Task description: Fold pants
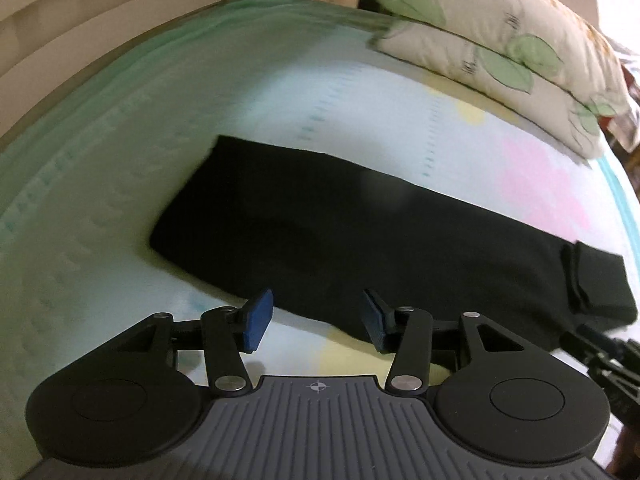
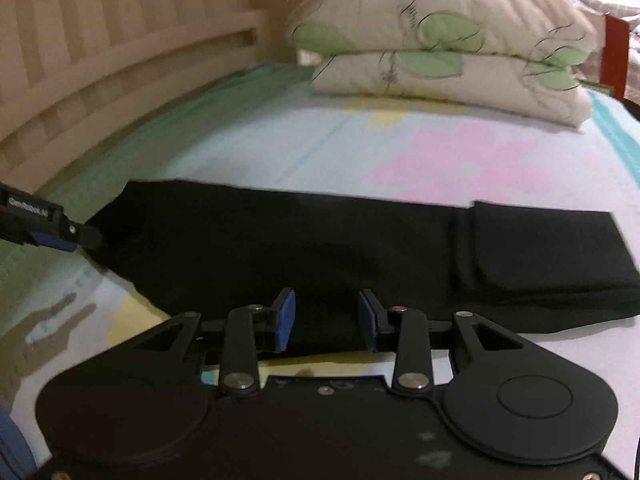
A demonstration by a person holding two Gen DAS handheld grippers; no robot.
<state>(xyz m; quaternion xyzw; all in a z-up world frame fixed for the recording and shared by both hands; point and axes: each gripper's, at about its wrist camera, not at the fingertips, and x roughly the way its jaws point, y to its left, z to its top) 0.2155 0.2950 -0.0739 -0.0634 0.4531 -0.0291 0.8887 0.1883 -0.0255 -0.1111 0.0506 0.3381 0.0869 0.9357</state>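
Black pants point(image 1: 340, 232) lie flat on the bed as a long folded strip, with a turned-over end at the right point(image 1: 596, 280). My left gripper point(image 1: 316, 320) is open and empty, hovering just above the near edge of the pants. In the right wrist view the pants point(image 2: 320, 248) stretch across the bed. My right gripper point(image 2: 326, 320) is open and empty over their near edge. The left gripper also shows in the right wrist view point(image 2: 52, 232) at the pants' left end. Part of the right gripper point(image 1: 608, 360) shows at the far right of the left wrist view.
The bed sheet point(image 1: 120, 184) is pale green and blue with pink and yellow patches. Two stacked leaf-print pillows point(image 2: 440, 48) lie at the far end. A wooden slatted bed frame point(image 2: 100, 48) runs along the left side.
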